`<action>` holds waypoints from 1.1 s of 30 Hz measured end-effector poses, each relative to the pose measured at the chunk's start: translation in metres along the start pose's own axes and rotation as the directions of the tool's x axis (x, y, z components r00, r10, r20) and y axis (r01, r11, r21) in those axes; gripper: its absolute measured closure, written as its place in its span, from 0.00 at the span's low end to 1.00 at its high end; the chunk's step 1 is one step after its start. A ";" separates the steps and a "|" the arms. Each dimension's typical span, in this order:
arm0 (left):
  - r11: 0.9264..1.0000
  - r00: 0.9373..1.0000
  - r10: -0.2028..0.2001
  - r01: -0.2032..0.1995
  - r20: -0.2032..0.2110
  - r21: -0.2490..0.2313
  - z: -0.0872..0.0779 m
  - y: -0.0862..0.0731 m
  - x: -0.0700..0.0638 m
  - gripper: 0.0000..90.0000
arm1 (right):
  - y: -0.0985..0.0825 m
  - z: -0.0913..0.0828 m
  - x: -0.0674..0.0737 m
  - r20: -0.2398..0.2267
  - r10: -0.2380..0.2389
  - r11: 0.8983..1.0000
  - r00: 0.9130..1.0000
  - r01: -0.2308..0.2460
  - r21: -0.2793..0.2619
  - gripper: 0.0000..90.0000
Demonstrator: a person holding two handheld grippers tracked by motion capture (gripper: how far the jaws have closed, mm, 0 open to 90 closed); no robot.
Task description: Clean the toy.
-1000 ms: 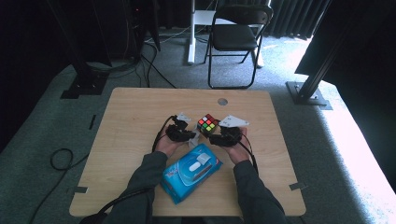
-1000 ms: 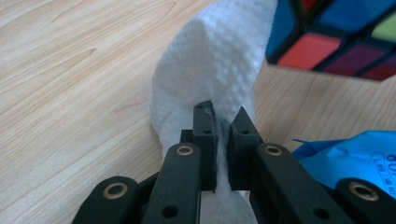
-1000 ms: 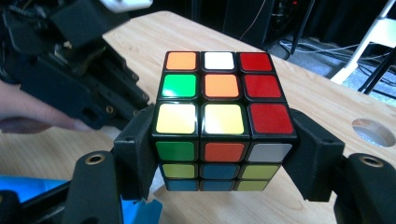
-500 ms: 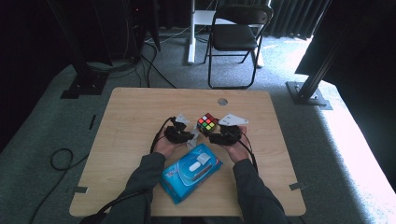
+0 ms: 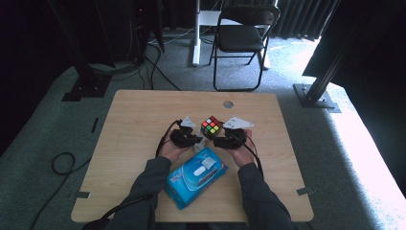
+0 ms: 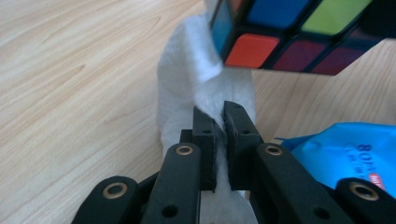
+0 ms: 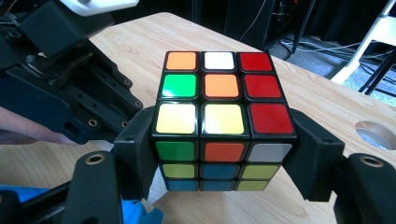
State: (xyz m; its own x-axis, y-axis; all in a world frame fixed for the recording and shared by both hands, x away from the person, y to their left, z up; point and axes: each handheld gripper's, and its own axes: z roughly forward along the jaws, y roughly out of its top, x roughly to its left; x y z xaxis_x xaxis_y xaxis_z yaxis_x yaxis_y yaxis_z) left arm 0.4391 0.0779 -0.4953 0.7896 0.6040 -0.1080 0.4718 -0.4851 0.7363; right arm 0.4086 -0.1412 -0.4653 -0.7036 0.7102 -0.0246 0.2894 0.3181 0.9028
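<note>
Inspecting table: wooden table [image 5: 143, 120] with bare board to the left, right and far side of the work; a round hole [image 5: 228, 104] sits near the far edge.
Near edge: blue wipes pack [image 5: 196, 176] lies between the person's forearms, just short of the near edge.
Surroundings: folding chair [image 5: 239, 38] stands on the carpet beyond the table, well apart from the work.
Cube position: puzzle cube [image 7: 223, 126] is held above mid-table, between the two grippers.
Cube appearance: black-framed, scrambled; top face shows orange, white, red, green and yellow tiles; the side facing the right gripper view shows green, orange, white, yellow-green and blue.
Right gripper [image 7: 224, 161]: jaws clamped on the cube's two opposite sides.
Left gripper [image 6: 218, 121]: jaws pressed together on a white wipe [image 6: 196, 79], whose upper end touches the cube's lower corner.
</note>
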 end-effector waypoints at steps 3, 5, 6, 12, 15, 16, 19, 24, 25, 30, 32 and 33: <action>1.000 1.000 0.006 -0.006 0.000 -0.012 -0.001 0.001 -0.002 0.94 | 0.001 0.000 0.000 -0.002 0.001 1.000 1.000 -0.001 -0.002 0.38; 1.000 1.000 0.009 -0.009 -0.001 -0.019 -0.002 0.002 -0.002 0.94 | 0.001 0.000 0.001 -0.002 0.002 1.000 1.000 -0.002 -0.002 0.38; 1.000 1.000 0.011 -0.011 0.000 -0.021 -0.002 0.003 -0.002 0.94 | 0.001 0.001 0.001 -0.002 0.002 1.000 1.000 -0.002 -0.002 0.38; 0.999 1.000 0.024 -0.024 0.008 -0.033 -0.002 0.004 -0.005 0.94 | 0.002 0.002 0.000 -0.001 0.004 1.000 1.000 -0.004 -0.002 0.38; 0.999 0.999 0.040 -0.039 0.009 -0.037 -0.001 0.004 -0.008 0.94 | 0.002 0.002 0.001 -0.002 0.000 1.000 1.000 0.000 -0.003 0.38; 0.998 0.999 0.049 -0.049 0.009 -0.037 -0.001 0.004 -0.009 0.94 | 0.003 0.002 0.001 -0.002 0.001 1.000 1.000 -0.001 -0.003 0.38; 0.996 0.998 0.069 -0.068 0.016 -0.052 -0.002 0.005 -0.011 0.94 | 0.004 0.002 0.002 -0.003 0.002 1.000 1.000 -0.002 -0.004 0.38; 0.993 0.994 0.106 -0.104 0.021 -0.063 -0.003 0.008 -0.017 0.94 | 0.004 0.003 0.001 -0.001 0.002 1.000 1.000 -0.002 -0.005 0.38; 0.992 0.993 0.113 -0.111 0.022 -0.064 -0.003 0.008 -0.018 0.94 | 0.004 0.003 0.001 -0.001 0.003 1.000 1.000 -0.003 -0.005 0.38; 0.988 0.989 0.140 -0.138 0.035 -0.066 -0.002 0.009 -0.023 0.94 | 0.005 0.004 0.000 0.006 0.006 1.000 1.000 -0.006 -0.006 0.38; 0.987 0.988 0.150 -0.148 0.036 -0.065 -0.001 0.009 -0.025 0.94 | 0.006 0.004 0.000 0.007 0.006 1.000 1.000 -0.006 -0.006 0.38; 0.986 0.988 0.152 -0.150 0.038 -0.068 -0.001 0.009 -0.026 0.94 | 0.006 0.004 0.000 0.008 0.008 1.000 1.000 -0.008 -0.005 0.38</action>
State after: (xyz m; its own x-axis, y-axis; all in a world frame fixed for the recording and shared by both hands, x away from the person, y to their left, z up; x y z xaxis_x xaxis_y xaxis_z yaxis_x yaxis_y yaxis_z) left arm 0.4228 0.0585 -0.4850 0.8668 0.4983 -0.0201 0.3206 -0.5258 0.7879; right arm 0.4128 -0.1369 -0.4616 -0.6958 0.7179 -0.0206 0.2921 0.3090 0.9051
